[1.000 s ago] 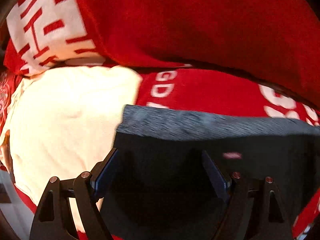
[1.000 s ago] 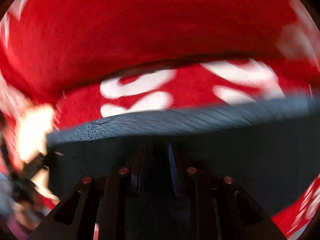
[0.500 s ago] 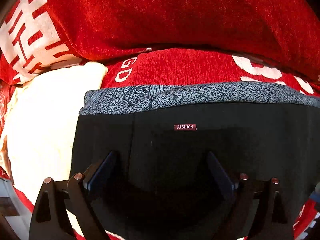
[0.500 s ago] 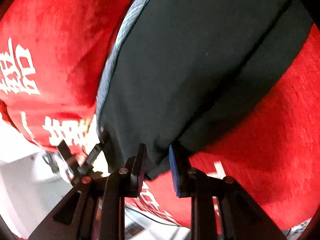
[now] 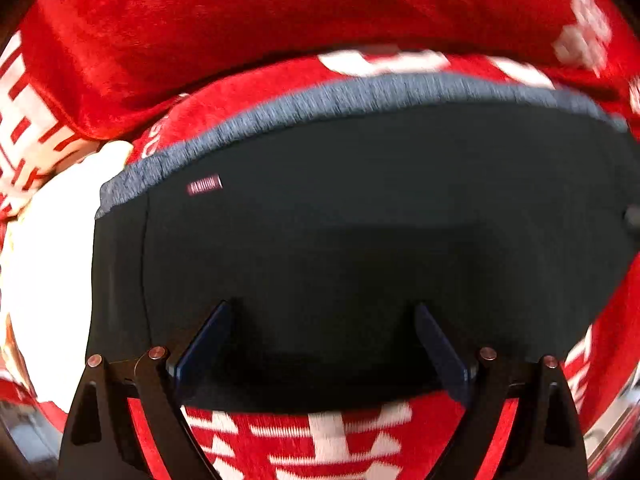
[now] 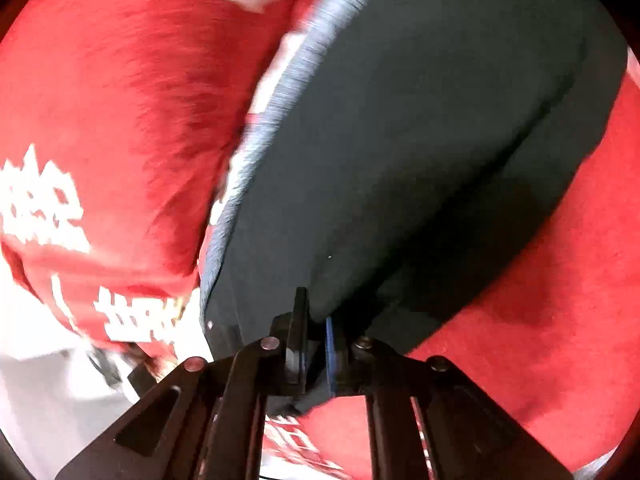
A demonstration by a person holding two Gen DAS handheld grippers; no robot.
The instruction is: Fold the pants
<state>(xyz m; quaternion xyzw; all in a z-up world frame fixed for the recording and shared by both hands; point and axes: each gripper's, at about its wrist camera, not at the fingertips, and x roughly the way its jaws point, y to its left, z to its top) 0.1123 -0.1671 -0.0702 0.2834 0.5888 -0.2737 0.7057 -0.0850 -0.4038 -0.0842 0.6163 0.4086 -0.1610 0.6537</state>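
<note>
left wrist: left gripper (image 5: 320, 344) jaws spread, empty, over the folded black fabric pants with grey waistband (image 5: 360, 232), lying on the red woven blanket with white lettering (image 5: 240, 32).
right wrist: right gripper (image 6: 314, 344) jaws pinching the pants' (image 6: 400, 160) corner.
step: likely squaring the fold.
next: smooth, release.
axis: waistband far, long axis left-right.
</note>
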